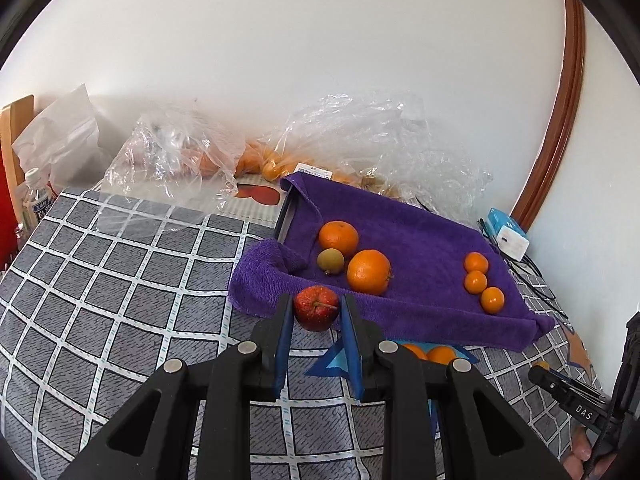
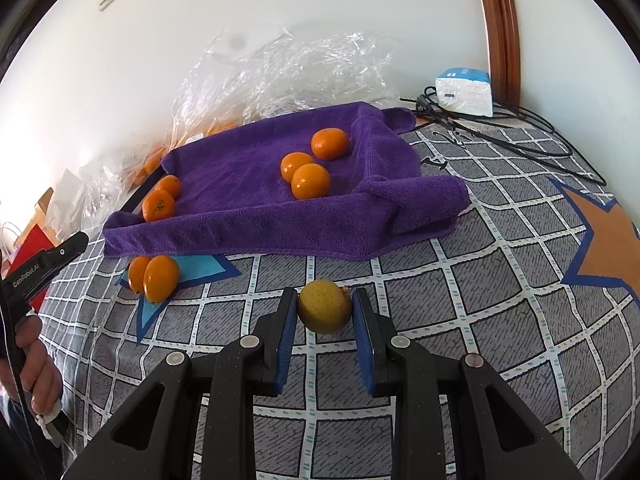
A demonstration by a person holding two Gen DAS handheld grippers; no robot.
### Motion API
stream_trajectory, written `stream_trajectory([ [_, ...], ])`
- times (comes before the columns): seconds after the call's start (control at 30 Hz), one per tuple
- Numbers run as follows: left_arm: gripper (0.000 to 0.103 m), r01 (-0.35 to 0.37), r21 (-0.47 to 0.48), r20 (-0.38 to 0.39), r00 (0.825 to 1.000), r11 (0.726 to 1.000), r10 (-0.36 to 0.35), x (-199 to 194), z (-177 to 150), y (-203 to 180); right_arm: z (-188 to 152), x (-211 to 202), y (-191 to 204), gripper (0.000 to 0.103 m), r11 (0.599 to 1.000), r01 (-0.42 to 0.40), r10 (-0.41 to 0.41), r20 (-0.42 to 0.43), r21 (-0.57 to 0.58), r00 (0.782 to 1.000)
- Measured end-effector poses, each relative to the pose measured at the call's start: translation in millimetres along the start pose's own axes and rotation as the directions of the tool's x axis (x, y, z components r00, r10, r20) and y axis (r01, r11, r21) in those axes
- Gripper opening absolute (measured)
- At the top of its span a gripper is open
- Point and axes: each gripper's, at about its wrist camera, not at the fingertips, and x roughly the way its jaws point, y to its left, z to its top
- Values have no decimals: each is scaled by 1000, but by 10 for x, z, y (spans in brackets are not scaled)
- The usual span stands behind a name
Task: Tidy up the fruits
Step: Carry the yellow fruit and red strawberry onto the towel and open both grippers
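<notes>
Left tool (image 1: 316, 310) is clamped on a small red apple (image 1: 316, 308), its blue pads pressing both flanks, stem facing the camera; right tool (image 2: 325, 312) is closed the same way on a yellow-green round fruit (image 2: 325, 311). Both fruits hang just in front of the near edge of the purple towel (image 1: 420, 240), which is draped over a shallow tray and forms a soft-walled nest on the checked cover (image 1: 100, 280); whether a table or a bed lies underneath, I cannot tell.

The step in hand looks like carrying each fruit over the towel's raised front fold and setting it beside its kin. To do that well, lift each fruit clear of the fold rather than pushing through it, since the cloth could drag and tip what already lies inside. On the towel, two large oranges (image 1: 368, 272) and a small greenish fruit (image 1: 331, 261) sit close together on the left, and three small oranges (image 1: 476, 282) line up on the right. The yellow-green fruit probably belongs by the greenish one; the apple has no match there, so a bare patch in the middle would suit it.

Lower until the fruit rests on the cloth before letting go, as round fruit rolls and the towel slopes.

Two more small oranges (image 2: 156, 278) lie on the cover just outside the front fold, not yet sorted. Crumpled plastic bags (image 1: 360, 140) stand behind the towel, well out of the way.
</notes>
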Motion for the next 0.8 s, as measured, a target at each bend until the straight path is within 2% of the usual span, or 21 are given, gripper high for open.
stream_trajectory([
  [0.5,23,-5,17,-11,1000,1000,5,33,-32,-32,44,-221,88,28,1000,-16,16,31,-4,999],
  [0.8,23,13,15,-5,1000,1000,-13,-8,-17,-39,76,-341,59,28,1000,4,-5,43,18,999],
])
